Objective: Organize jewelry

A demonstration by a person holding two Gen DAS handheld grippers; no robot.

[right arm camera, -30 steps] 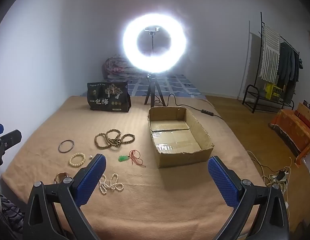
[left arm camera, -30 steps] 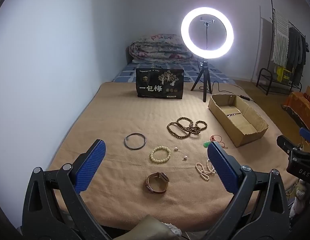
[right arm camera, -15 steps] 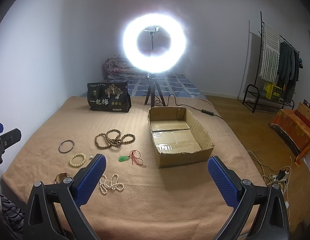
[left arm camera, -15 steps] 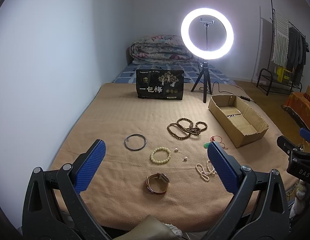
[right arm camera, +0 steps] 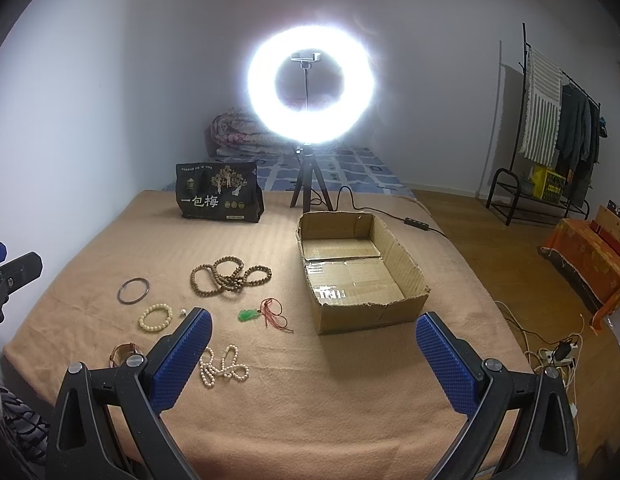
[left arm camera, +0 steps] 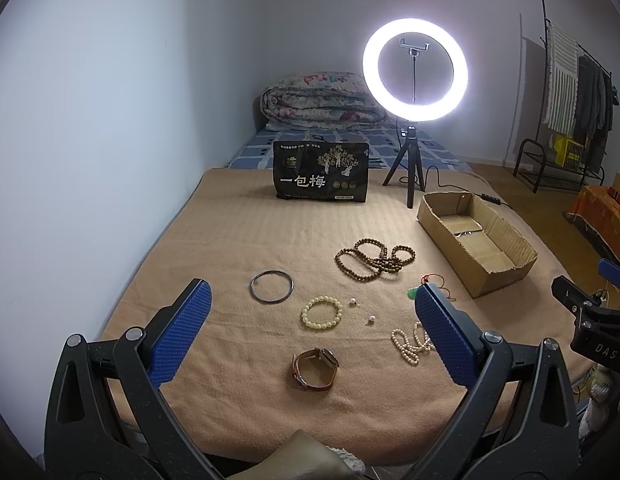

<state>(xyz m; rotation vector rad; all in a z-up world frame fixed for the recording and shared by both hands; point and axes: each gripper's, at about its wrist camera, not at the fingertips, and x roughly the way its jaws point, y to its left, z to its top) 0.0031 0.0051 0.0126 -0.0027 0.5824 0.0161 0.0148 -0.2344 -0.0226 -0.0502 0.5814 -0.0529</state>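
Jewelry lies on a tan blanket: a metal bangle [left arm camera: 271, 286], a cream bead bracelet [left arm camera: 322, 312], a brown watch [left arm camera: 316, 368], a white pearl strand [left arm camera: 410, 344], a long brown bead necklace [left arm camera: 374, 259], two small pearl studs [left arm camera: 370, 319] and a green pendant on red cord [right arm camera: 265, 314]. An open cardboard box [left arm camera: 476, 236] sits to their right; it also shows in the right wrist view [right arm camera: 360, 264]. My left gripper [left arm camera: 310, 324] is open and empty above the near edge. My right gripper [right arm camera: 314, 344] is open and empty, held in front of the box.
A black printed bag [left arm camera: 321, 172] stands at the back of the blanket. A lit ring light on a tripod [left arm camera: 414, 76] stands behind the box, with a cable running right. A folded quilt [left arm camera: 322, 100] lies behind. A clothes rack [right arm camera: 558, 128] stands at right.
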